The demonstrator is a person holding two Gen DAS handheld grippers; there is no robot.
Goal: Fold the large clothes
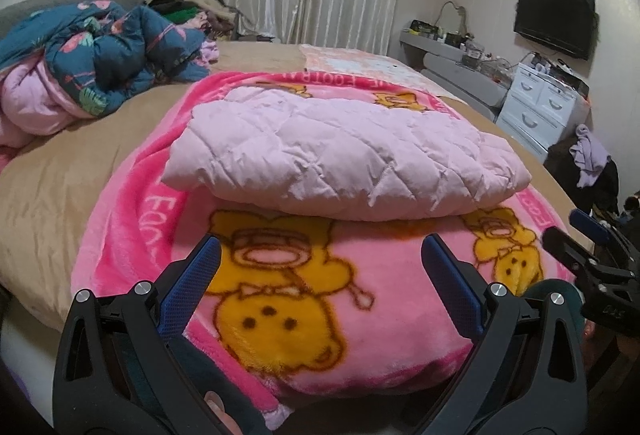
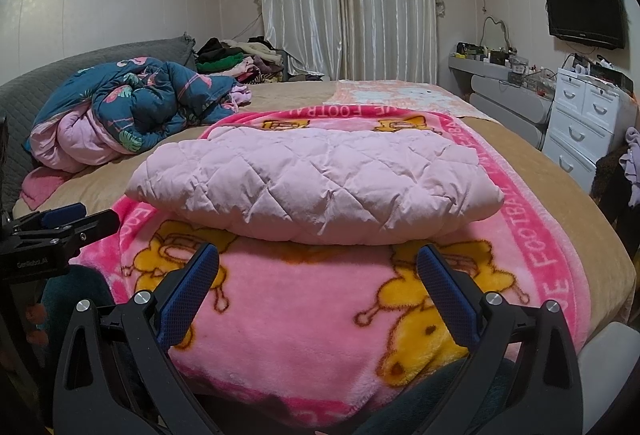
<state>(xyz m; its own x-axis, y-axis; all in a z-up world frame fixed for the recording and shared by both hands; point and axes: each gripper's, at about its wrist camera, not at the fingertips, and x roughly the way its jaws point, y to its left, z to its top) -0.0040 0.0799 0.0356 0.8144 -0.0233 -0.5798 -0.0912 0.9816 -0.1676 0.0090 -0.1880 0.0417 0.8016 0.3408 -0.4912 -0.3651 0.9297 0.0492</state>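
Lying folded on a pink cartoon-bear fleece blanket (image 1: 304, 299), a pale pink quilted padded garment (image 1: 340, 151) is faced by the left gripper (image 1: 320, 267) and right gripper (image 2: 318, 275), both spread empty; its near edge is best pinched at both corners together

We've got both tools level and side by side: our left gripper (image 1: 320, 263) with jaws spread wide, gripping nothing, and our right gripper (image 2: 318, 271) just as wide, also unloaded, sitting at its three o'clock.
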